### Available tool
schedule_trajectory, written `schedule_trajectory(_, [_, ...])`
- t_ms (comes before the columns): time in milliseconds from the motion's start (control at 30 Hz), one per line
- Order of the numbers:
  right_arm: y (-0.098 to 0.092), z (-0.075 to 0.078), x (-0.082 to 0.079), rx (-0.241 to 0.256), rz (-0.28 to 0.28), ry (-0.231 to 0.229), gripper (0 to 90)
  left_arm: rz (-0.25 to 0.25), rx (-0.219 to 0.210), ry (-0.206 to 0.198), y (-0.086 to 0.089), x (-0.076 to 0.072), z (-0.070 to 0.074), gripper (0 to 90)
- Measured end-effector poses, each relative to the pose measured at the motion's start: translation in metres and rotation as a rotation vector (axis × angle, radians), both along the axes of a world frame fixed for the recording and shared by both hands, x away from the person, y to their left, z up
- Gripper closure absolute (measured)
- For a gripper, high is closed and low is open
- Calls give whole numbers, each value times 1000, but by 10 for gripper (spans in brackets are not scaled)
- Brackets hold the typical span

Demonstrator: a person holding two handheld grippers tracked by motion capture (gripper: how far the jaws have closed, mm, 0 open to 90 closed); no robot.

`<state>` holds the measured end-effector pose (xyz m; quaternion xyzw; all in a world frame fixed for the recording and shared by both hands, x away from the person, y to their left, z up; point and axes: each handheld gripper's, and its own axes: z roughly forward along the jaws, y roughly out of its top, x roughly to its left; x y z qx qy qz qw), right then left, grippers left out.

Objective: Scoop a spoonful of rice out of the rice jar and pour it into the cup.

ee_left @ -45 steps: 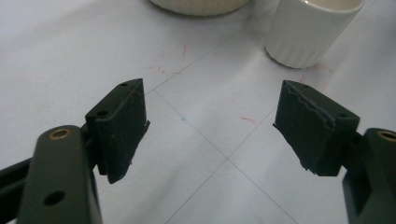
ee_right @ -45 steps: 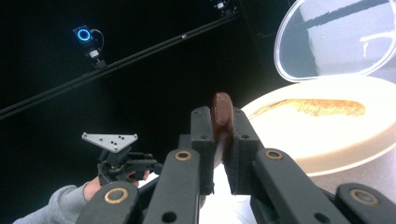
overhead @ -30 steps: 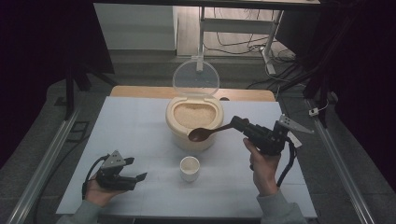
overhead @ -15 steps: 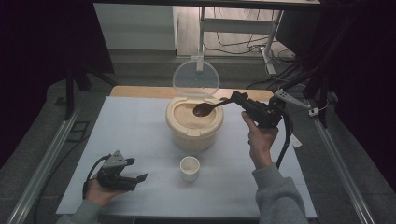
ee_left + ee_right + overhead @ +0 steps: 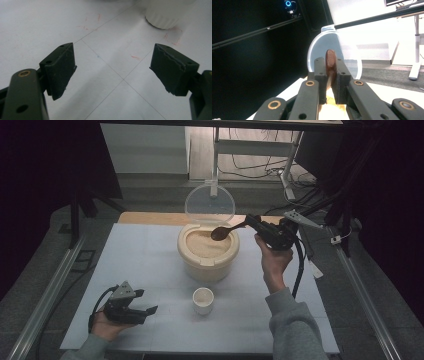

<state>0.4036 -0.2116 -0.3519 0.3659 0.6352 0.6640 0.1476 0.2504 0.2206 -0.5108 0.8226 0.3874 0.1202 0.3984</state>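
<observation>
Right gripper (image 5: 251, 223): clamped on the handle of a brown wooden spoon (image 5: 223, 231); in the right gripper view the spoon (image 5: 331, 62) sits edge-on between the two jaws, which press against it from both sides.
Spoon position: its bowl hangs over the far right part of the open cream container (image 5: 208, 251), above the pale grain inside; whether it touches the grain cannot be told.
Change in right hand: a second ago the spoon was low at the container's near edge; half a second ago it had risen over the rim; now it is held a little higher and farther back, nearer the upright clear lid (image 5: 209, 203).
Left gripper (image 5: 145, 302): jaws spread wide with nothing between them, resting on the pale table (image 5: 140, 250) at the near left corner, unchanged from both earlier frames.
Small white cup (image 5: 203, 300): stands in front of the container, well apart from the spoon, unmoved; its base (image 5: 165, 13) shows beyond the left jaws.
</observation>
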Motion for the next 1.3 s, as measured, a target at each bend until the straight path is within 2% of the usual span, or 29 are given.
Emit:
schedule_trajectory(100, [2, -2, 2, -13, -6, 4, 831, 0, 1, 0, 0, 0, 0, 200])
schedule_trajectory(400, [10, -6, 4, -95, -34, -11, 831, -3, 4, 3, -1, 0, -1, 200])
schedule_trajectory(667, [18, -7, 2, -195, -83, -50, 831, -2, 4, 4, -1, 0, -1, 200])
schedule_trajectory(733, [21, -9, 2, -229, -94, -54, 831, -3, 5, 5, 0, 0, -1, 200])
schedule_trajectory(800, [23, -11, 3, -240, -91, -45, 831, -2, 4, 6, 0, 0, -1, 201])
schedule_trajectory(967, [29, -19, 8, -219, -75, 14, 831, -3, 5, 5, 0, 0, -1, 201])
schedule_trajectory(1000, [29, -19, 8, -219, -75, 14, 831, -3, 5, 5, 0, 0, -1, 201])
schedule_trajectory(1033, [30, -25, 10, -187, -69, 53, 831, -4, 4, 5, 0, 0, -1, 202])
schedule_trajectory(1100, [31, -31, 12, -147, -55, 99, 831, -4, 5, 6, 0, 0, -1, 201])
schedule_trajectory(1267, [27, -44, 19, -59, -42, 183, 830, -2, 5, 5, 0, 0, -1, 202])
schedule_trajectory(1300, [27, -44, 19, -59, -42, 183, 830, -2, 5, 5, 0, 0, -1, 202])
